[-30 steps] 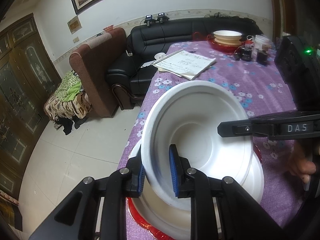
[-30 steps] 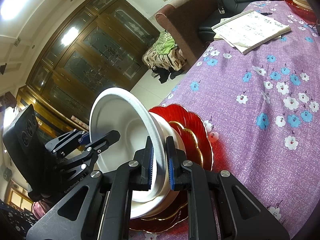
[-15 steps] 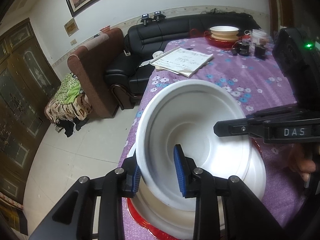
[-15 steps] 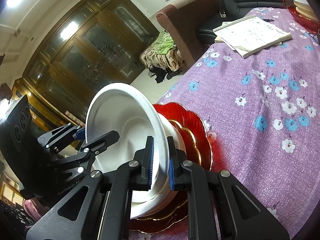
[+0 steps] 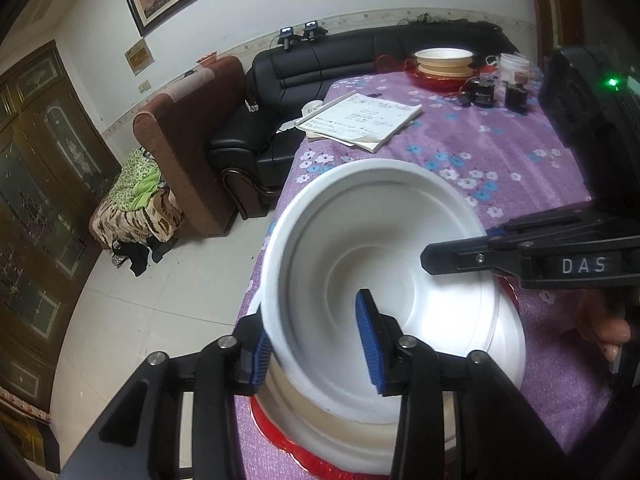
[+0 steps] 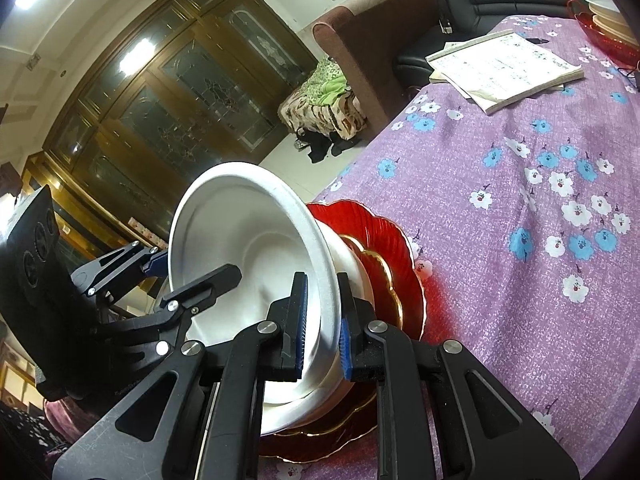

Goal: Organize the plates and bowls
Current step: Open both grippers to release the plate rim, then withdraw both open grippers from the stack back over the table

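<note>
A white bowl (image 5: 360, 248) leans tilted on a stack: a white plate (image 5: 508, 344) on red gold-rimmed plates (image 6: 384, 232), at the table's near left corner. My right gripper (image 6: 322, 332) is shut on the bowl's rim, one pad inside and one outside; in the left wrist view it (image 5: 460, 246) reaches in from the right. My left gripper (image 5: 316, 348) straddles the bowl's near rim and its jaws are opening. Its inner pad (image 5: 370, 344) stands off the bowl's wall. In the right wrist view the left gripper (image 6: 196, 266) sits at the bowl's far side.
A second stack of pale bowls (image 5: 442, 60) on a red dish stands at the far end, beside a white jar (image 5: 514, 66) and black devices (image 5: 484, 94). An open booklet (image 5: 360, 120) lies mid-table. The table edge (image 5: 280, 200) drops to the floor on the left. A hand (image 5: 604, 320) holds the right gripper.
My left gripper's jaws have spread apart and let go of the bowl's near rim. The right gripper keeps its hold on the rim, and the bowl stays tilted.
</note>
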Demonstrator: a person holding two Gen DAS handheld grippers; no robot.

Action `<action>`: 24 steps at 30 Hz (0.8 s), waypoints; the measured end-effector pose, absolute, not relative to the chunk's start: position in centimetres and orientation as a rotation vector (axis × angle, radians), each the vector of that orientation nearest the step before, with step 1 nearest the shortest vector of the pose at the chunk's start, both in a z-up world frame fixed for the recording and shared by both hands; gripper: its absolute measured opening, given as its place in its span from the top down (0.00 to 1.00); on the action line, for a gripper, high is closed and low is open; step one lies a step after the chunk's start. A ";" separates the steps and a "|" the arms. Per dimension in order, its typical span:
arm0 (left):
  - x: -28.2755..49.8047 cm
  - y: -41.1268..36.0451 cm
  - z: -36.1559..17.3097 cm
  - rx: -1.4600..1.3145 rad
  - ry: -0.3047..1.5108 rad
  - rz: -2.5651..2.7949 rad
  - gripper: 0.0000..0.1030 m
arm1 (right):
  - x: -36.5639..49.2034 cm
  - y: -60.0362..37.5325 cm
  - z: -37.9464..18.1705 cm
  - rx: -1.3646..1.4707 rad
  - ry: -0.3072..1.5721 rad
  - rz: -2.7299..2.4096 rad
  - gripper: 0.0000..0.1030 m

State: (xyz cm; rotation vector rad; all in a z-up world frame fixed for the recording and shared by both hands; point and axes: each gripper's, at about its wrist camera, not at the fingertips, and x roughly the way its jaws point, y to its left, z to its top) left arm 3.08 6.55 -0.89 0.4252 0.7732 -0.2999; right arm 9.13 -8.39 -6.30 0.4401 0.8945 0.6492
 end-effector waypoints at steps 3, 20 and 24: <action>2.6 6.3 -0.6 0.444 0.763 -0.298 0.57 | 8.9 -8.2 -6.0 0.422 0.893 0.640 0.85; 0.9 5.8 1.5 0.454 0.688 -0.254 0.40 | 7.3 -10.1 -3.6 0.411 0.756 0.570 0.72; 1.0 5.1 1.9 0.438 0.672 -0.255 0.37 | 7.5 -10.6 -3.3 0.428 0.744 0.556 0.72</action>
